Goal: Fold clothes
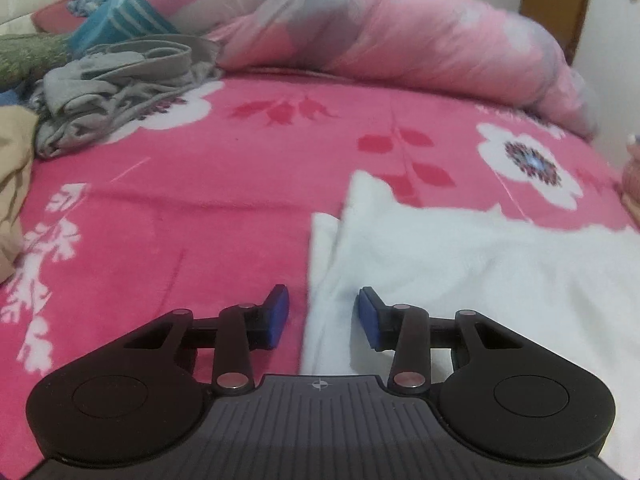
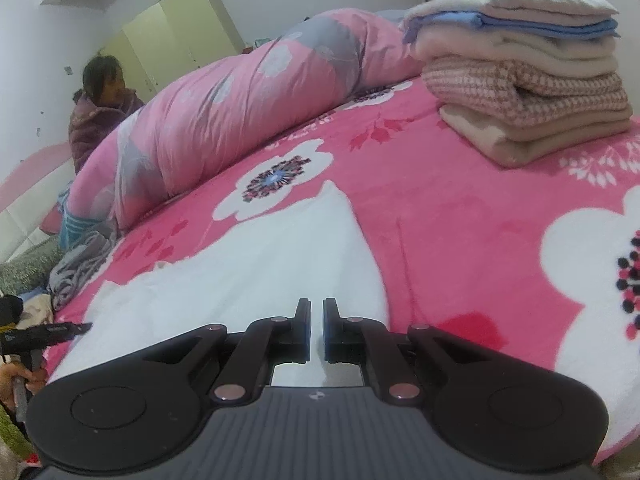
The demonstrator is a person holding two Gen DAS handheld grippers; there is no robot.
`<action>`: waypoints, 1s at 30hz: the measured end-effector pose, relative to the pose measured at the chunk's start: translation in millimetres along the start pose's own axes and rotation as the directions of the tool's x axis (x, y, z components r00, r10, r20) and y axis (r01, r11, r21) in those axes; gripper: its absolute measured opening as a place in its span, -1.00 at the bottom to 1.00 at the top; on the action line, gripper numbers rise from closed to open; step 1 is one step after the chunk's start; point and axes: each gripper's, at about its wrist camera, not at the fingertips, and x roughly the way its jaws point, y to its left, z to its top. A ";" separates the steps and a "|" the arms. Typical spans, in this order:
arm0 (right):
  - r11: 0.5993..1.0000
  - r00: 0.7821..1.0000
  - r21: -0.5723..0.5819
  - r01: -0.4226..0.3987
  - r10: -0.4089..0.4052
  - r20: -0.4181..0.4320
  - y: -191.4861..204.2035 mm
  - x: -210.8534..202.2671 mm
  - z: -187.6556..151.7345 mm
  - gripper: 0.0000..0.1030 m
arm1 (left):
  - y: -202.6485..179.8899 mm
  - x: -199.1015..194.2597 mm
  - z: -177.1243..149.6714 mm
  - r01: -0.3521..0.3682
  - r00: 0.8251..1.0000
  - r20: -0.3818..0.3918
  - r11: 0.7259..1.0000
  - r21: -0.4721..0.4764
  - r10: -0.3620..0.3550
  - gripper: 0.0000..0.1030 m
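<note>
While a white fleecy garment [image 1: 460, 280] lies flat on the pink flowered bed [image 1: 200, 200] for folding, the left claw [image 1: 322, 316] hovers spread over its edge, gripping nothing. The right claw [image 2: 317, 330] is pressed together, seemingly empty; folded clothes [image 2: 520, 76] sit stacked aside, keeping the bed free

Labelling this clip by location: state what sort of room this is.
Most likely a home bedroom: a bed under a pink floral fleece blanket, a rolled pink quilt, and tall cream wardrobes.

White garment [image 1: 460, 272] on pink flowered blanket [image 1: 200, 184].

Home bedroom: bed w/ pink floral blanket [image 1: 200, 200], wardrobe [image 2: 180, 32]
</note>
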 end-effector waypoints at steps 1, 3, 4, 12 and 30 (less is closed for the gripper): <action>1.000 1.000 0.004 0.007 -0.007 0.001 -3.7 0.2 -1.1 -0.89 | 3.9 -1.1 1.1 -0.033 0.999 0.018 0.999 -0.002 0.033 -0.21; 1.000 1.000 0.012 0.018 -0.019 0.010 -9.9 -1.1 -1.7 -0.89 | 10.0 -9.4 2.7 -0.066 0.997 0.048 0.998 -0.018 0.067 -0.21; 1.000 1.000 0.014 0.022 -0.022 0.021 -11.8 -3.2 -1.2 -0.89 | 11.6 -14.3 4.0 -0.083 0.995 0.062 0.996 -0.026 0.084 -0.25; 0.983 0.992 -0.177 -0.048 0.068 0.105 39.5 0.2 6.3 -0.89 | -39.4 -59.9 24.9 -0.021 0.981 0.192 0.998 0.061 0.009 -0.18; 0.992 0.989 -0.056 0.115 -0.119 -0.088 7.7 120.4 83.1 -1.00 | -100.1 32.4 -2.1 0.392 0.917 -0.055 0.919 -0.053 -0.394 -0.12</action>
